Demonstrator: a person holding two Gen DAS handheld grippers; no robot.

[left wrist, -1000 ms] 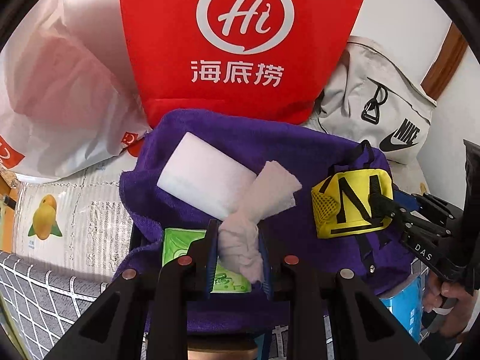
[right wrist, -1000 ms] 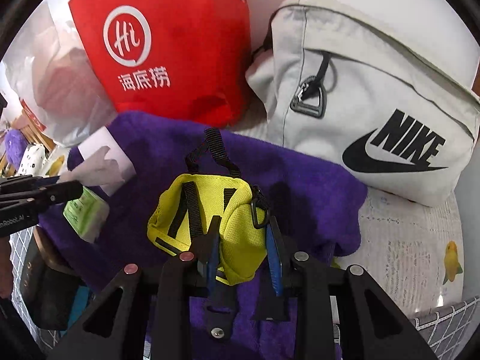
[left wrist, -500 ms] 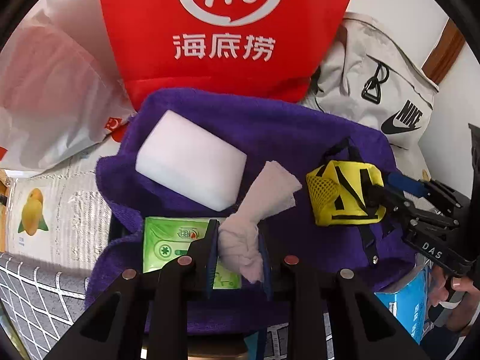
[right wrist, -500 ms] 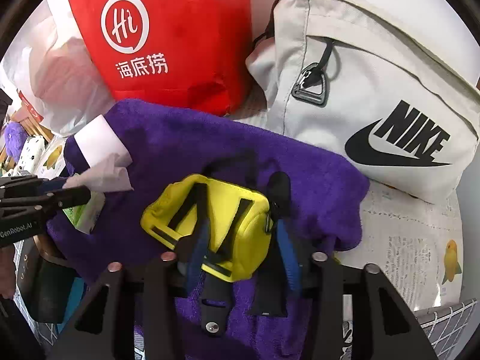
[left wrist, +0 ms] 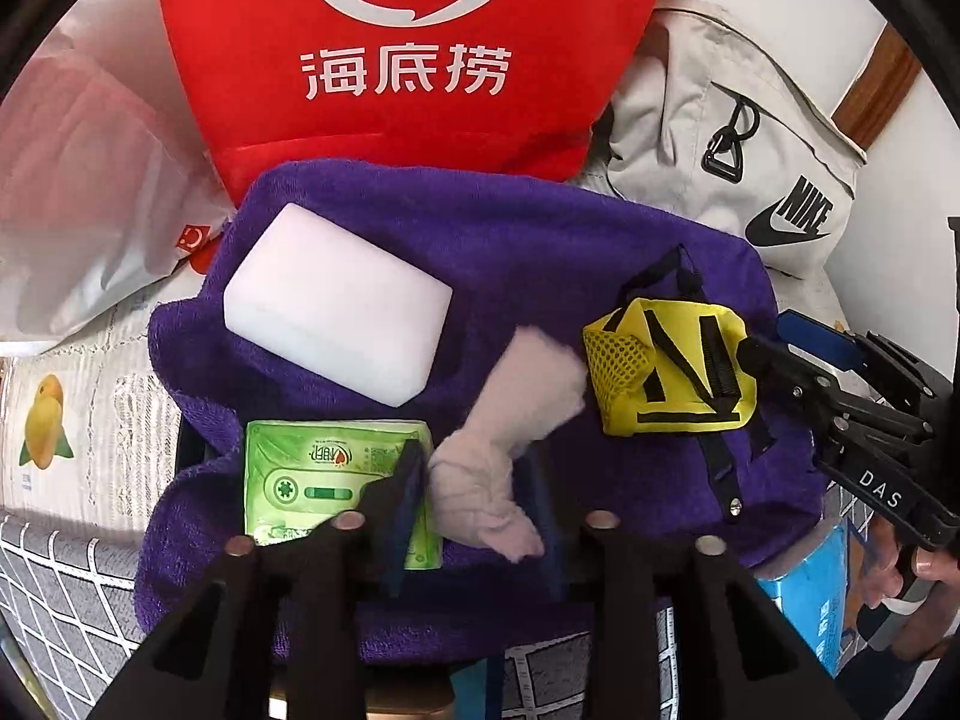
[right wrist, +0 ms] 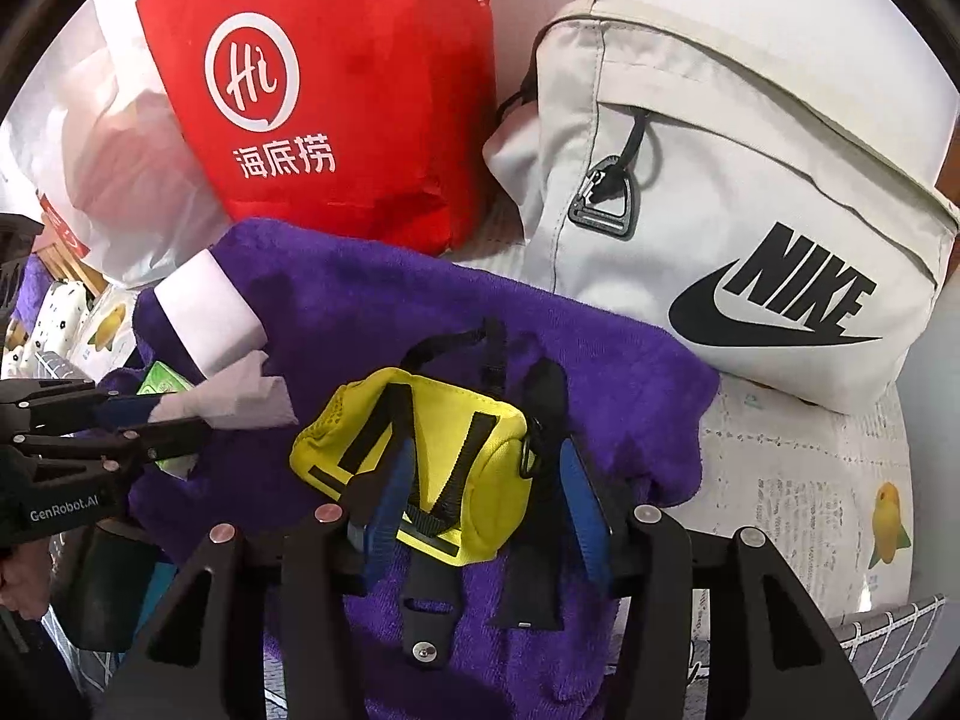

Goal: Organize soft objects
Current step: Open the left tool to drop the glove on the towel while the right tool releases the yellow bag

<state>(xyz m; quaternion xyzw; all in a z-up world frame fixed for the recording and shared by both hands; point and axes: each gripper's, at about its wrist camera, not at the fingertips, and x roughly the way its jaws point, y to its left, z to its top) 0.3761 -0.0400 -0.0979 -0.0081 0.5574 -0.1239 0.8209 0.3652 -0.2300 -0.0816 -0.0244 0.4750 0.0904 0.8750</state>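
A purple towel (left wrist: pixel 540 252) is draped over a box. On it lie a white foam block (left wrist: pixel 336 300), a green tissue pack (left wrist: pixel 312 474), a crumpled white cloth (left wrist: pixel 480 468) and a yellow pouch (left wrist: pixel 666 372) with black straps. My left gripper (left wrist: pixel 477 471) stands over the cloth with its jaws opening; the cloth lies between them with a gap on the right side. My right gripper (right wrist: pixel 486 468) is open astride the yellow pouch (right wrist: pixel 432 408), whose right edge is clear of the pad. It also shows as the right gripper (left wrist: pixel 765 333) beside the pouch.
Behind the towel stand a red bag (left wrist: pixel 414 60), a grey Nike bag (right wrist: pixel 750 210) and a white plastic bag (left wrist: pixel 90 180). A blue box (left wrist: pixel 804 594) sits low at the right. A fruit-print cloth (left wrist: pixel 78 420) covers the surface.
The left jaws have parted and no longer pinch the white cloth. The right jaws have widened off the yellow pouch, which now lies flat on the towel. The left gripper has come slightly nearer.
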